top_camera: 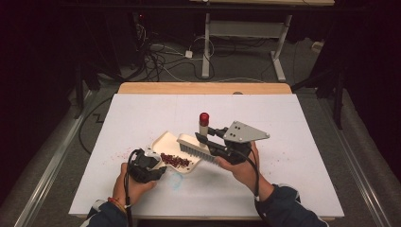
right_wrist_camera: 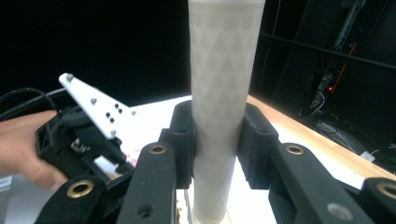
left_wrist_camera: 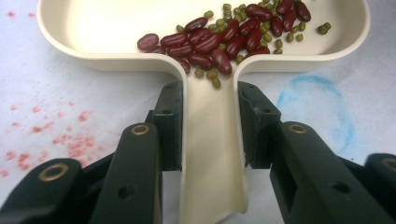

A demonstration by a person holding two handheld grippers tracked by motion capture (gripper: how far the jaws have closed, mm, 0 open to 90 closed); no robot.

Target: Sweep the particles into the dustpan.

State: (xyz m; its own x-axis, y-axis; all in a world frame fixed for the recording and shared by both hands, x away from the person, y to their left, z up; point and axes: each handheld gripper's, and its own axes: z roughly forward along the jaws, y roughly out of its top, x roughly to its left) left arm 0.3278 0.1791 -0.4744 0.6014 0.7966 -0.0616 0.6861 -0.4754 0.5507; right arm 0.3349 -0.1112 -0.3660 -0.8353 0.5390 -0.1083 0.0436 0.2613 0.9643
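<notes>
Two hand-held grippers: dustpan (left_wrist_camera: 212, 154), brush (right_wrist_camera: 223, 93).

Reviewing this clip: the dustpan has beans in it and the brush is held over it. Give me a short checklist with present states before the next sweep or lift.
1. Left gripper shut on the dustpan handle, fingers against both of its sides: ok.
2. Right gripper shut on the brush handle: ok.
3. Red beans and small green beans lie inside the dustpan, near the handle end: ok.
4. Bristles at the dustpan's far edge, touching it or not: cannot tell.
5. Table swept clean: not ok, red specks remain left of the dustpan; loose beans on it: cannot tell.
</notes>
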